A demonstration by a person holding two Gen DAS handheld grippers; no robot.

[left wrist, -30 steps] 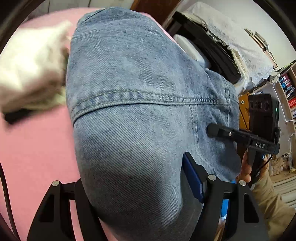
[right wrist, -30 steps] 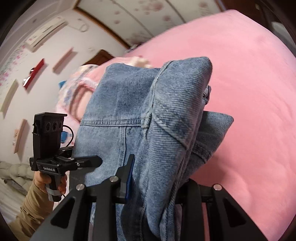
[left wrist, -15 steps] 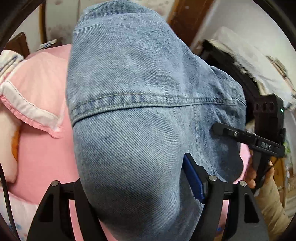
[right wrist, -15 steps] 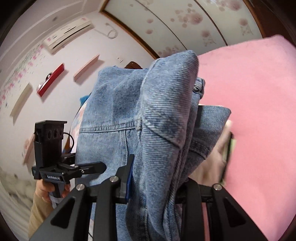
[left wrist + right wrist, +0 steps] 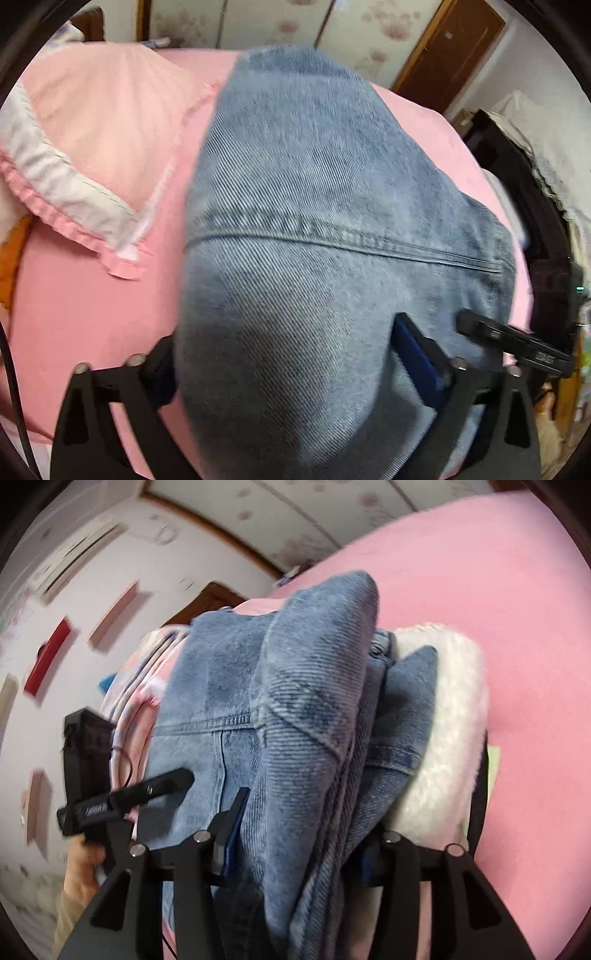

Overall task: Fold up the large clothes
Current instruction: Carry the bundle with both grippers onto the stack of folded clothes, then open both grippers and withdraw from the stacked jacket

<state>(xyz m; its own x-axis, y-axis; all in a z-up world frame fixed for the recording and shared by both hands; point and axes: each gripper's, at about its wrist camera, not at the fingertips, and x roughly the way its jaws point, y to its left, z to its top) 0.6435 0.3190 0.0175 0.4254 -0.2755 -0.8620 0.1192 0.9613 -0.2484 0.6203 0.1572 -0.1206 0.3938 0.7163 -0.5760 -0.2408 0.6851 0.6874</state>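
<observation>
Denim jacket point(image 5: 332, 221) lies between the jaws of my left gripper point(image 5: 288, 369) and right gripper point(image 5: 295, 842), both just opening, so I judge release onto the pink bed point(image 5: 92, 314), then withdrawal.

A pink-sheeted bed point(image 5: 92, 314) fills both views. At its head lies a pale pink pillow with a white and pink frilled edge point(image 5: 99, 147). A fluffy white folded garment point(image 5: 443, 738) rests on the bed. Beyond the bed stands a brown wooden door point(image 5: 454, 48).
</observation>
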